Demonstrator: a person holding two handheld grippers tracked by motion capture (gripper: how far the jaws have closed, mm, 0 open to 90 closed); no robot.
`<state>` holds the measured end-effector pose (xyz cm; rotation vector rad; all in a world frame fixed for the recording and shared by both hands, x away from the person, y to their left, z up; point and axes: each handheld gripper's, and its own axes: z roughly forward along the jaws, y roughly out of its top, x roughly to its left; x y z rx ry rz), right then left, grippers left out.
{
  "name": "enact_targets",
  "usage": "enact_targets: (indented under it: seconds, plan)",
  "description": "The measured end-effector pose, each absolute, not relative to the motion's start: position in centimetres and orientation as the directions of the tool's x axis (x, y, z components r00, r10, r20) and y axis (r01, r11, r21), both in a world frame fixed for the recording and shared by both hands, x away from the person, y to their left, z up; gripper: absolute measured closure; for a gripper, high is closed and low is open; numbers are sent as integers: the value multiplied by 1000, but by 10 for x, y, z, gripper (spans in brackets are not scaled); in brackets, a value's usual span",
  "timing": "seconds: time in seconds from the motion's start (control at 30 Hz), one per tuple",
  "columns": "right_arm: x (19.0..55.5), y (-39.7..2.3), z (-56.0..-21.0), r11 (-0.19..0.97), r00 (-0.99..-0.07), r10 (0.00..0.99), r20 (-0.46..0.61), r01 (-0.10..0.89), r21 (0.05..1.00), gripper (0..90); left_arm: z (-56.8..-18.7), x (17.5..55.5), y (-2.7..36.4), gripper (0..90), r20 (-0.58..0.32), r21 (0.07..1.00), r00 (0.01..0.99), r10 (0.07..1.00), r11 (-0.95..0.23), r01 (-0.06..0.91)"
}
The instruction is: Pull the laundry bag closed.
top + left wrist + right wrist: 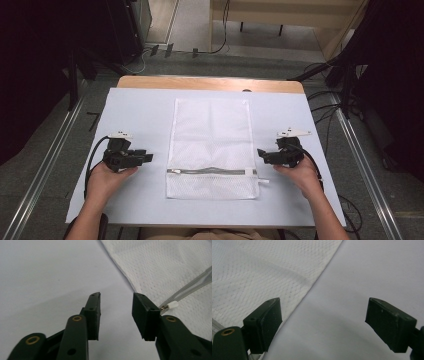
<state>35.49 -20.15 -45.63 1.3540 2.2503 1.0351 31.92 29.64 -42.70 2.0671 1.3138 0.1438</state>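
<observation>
mesh bag (210,145) flat mid-frame on counter (135,107), long axis up-down, zipper (210,171) near lower edge | left tool (146,157) released, bag to its right, zipper pull (172,305) beside its jaw | right tool (262,153) released, bag to its left, similarly near

Recording lab or studio: bench (140,105) under a white sheet, black curtains (35,75) on both sides, floor rails (45,155), loose cables (330,107), grey carpet.
</observation>
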Motion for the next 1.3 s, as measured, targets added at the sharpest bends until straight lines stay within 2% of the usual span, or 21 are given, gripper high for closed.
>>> enact_targets:
  seconds: [0.1,0.2,0.23,0.27,0.37,0.5,0.9,1.3]
  plan:
    - [353,-201,-454,285,-507,857,93,617,733,181,-428,322,296,479,-272,582,490,828,-263,769]
    - [352,-201,-452,287,-509,857,85,608,740,214,-429,323,294,456,-277,584,503,819,-272,765]
    - [351,-202,-451,291,-515,854,81,600,745,264,-429,323,292,452,-269,588,515,814,-285,757]
    - [351,-202,-451,291,-515,854,81,600,745,264,-429,323,292,443,-269,588,515,814,-285,757]
    - [350,-203,-451,315,-544,835,84,597,738,359,-429,324,291,430,-268,594,515,814,-282,754]
    - [350,-204,-450,305,-545,833,95,595,744,390,-429,325,290,422,-266,592,515,815,-284,755]
    - [351,-203,-451,313,-550,828,107,612,726,394,-429,325,289,410,-259,587,519,815,-293,754]
    - [352,-203,-452,302,-542,832,123,627,718,360,-430,325,289,397,-250,588,525,814,-303,750]
